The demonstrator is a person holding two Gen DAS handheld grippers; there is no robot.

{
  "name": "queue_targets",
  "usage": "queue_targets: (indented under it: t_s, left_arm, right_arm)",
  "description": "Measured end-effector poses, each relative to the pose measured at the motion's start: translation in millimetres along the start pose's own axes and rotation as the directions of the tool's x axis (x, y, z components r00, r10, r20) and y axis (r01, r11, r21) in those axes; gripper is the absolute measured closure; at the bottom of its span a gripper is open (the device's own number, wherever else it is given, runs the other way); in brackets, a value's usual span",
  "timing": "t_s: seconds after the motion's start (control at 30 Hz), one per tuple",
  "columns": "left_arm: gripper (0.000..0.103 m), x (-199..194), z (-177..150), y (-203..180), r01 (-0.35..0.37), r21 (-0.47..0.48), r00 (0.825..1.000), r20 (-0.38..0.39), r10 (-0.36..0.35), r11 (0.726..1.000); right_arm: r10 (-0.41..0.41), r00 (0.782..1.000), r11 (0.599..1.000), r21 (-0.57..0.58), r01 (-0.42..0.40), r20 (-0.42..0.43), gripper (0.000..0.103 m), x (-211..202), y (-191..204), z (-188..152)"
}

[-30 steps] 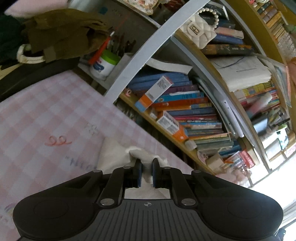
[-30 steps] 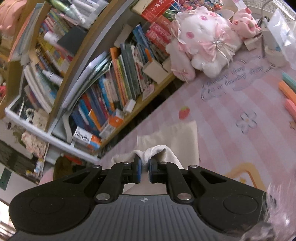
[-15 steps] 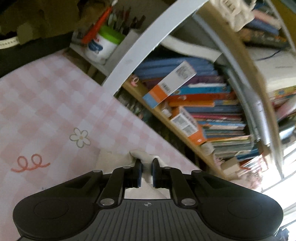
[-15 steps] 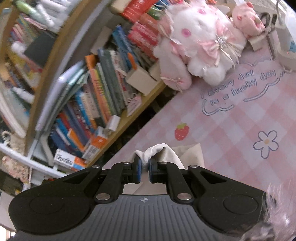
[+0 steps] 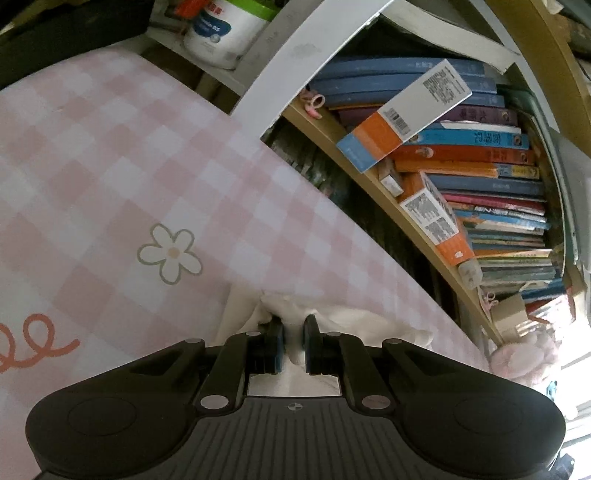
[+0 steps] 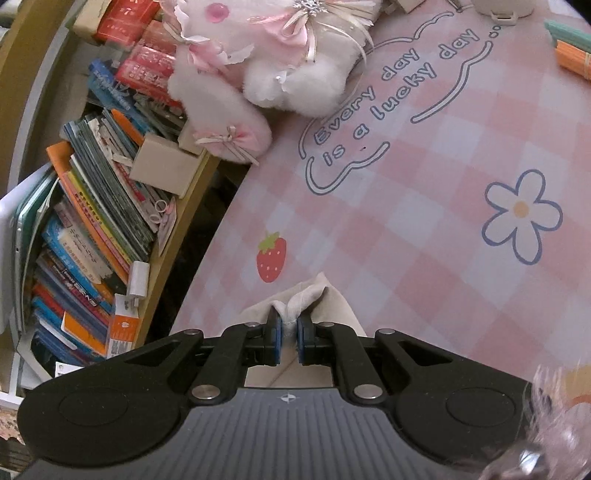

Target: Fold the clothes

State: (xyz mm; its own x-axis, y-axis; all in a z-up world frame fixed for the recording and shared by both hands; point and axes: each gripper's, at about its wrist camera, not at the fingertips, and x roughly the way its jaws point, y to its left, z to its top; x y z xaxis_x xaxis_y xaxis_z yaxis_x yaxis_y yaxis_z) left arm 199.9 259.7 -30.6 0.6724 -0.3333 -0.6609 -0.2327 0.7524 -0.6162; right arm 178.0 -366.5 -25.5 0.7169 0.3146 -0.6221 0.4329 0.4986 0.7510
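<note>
Both grippers have come down toward the pink checked tablecloth since the earlier pictures, each carrying its pinch of cloth lower, so the printed pattern now looms larger.

From the left wrist, the left gripper is clamped on a bunched edge of the cream garment, which squeezes up between its pads and spreads out ahead and to the right of the fingers onto the tablecloth. A printed white flower lies ahead and to the left of the tips. Beyond the table's far edge, ahead and to the right, a shelf holds stacked books, with an orange and blue box leaning across them. A white jar with a green lid stands far ahead.

From the right wrist, the right gripper is likewise closed on a fold of the garment, whose beige body drapes just ahead of and beneath the fingers. A printed strawberry sits just beyond the tips. Farther ahead a pink and white plush toy rests at the table's edge, and books fill the shelf to the left.
</note>
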Motion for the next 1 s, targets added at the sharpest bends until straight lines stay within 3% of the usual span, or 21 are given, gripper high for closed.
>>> queue_targets:
  t_s: [0.17,0.23,0.3,0.37,0.4,0.47,0.57,0.67,0.7,0.83,0.9,0.97,1.0]
  left_arm:
    - [0.085,0.7,0.4,-1.2,0.009,0.006,1.000,-0.013,-0.009,1.000]
    - [0.074,-1.7,0.1,-8.5,0.007,0.055,1.000,-0.026,-0.005,0.998]
    - [0.062,-11.4,-5.3,-21.9,-0.026,0.159,1.000,-0.002,0.027,0.987]
    - [0.061,-24.7,-18.5,-41.2,-0.090,0.300,0.995,0.066,0.073,0.950]
    - [0.061,-26.7,-27.9,-50.5,-0.106,0.356,0.993,0.085,0.081,0.929]
    - [0.062,-28.9,-47.7,-68.7,-0.132,0.459,0.989,0.116,0.088,0.879]
    - [0.063,-25.0,-80.7,-96.9,-0.155,0.606,0.987,0.134,0.092,0.780]
    - [0.069,-4.8,-108.2,-122.6,-0.131,0.699,0.991,0.089,0.096,0.703]
    - [0.069,0.9,-113.2,-128.9,-0.124,0.708,0.992,0.080,0.094,0.696]
    - [0.074,22.5,-125.3,-149.9,-0.093,0.724,0.995,0.043,0.091,0.684]
    - [0.075,29.6,-131.5,-159.2,-0.077,0.745,0.996,0.025,0.088,0.663]
    - [0.075,36.7,-137.4,-167.0,-0.063,0.766,0.996,0.010,0.087,0.640]
    - [0.075,40.4,-140.2,-170.6,-0.055,0.775,0.996,-0.002,0.089,0.629]
  right_arm:
    - [0.036,0.999,0.995,0.089,-0.035,-0.008,0.092,0.3,-9.0,4.2]
    - [0.039,0.999,0.997,0.062,-0.038,-0.006,0.075,-5.9,-4.9,4.1]
    - [0.034,0.999,0.999,-0.013,-0.034,-0.002,0.061,-14.4,4.5,2.1]
    - [0.030,1.000,0.996,-0.087,-0.029,0.002,0.060,-22.8,13.9,0.1]
    - [0.000,1.000,0.984,-0.176,0.001,0.008,0.059,-25.5,23.8,-6.1]
    - [-0.059,0.998,0.925,-0.374,0.068,0.037,0.056,-30.9,45.8,-21.9]
    - [-0.106,0.989,0.742,-0.654,0.149,0.104,0.052,-28.2,75.9,-63.3]
    - [-0.102,0.989,0.580,-0.801,0.149,0.110,0.051,-14.3,93.3,-104.1]
    - [-0.107,0.987,0.541,-0.826,0.156,0.117,0.050,-8.5,97.4,-115.6]
    - [-0.121,0.984,0.459,-0.872,0.170,0.128,0.040,11.5,106.3,-147.2]
    - [-0.138,0.984,0.429,-0.888,0.165,0.116,0.038,20.0,106.7,-156.3]
    - [-0.160,0.983,0.427,-0.891,0.153,0.092,0.028,26.5,102.2,-160.9]
    - [-0.158,0.984,0.389,-0.910,0.143,0.087,0.023,26.7,101.8,-165.1]
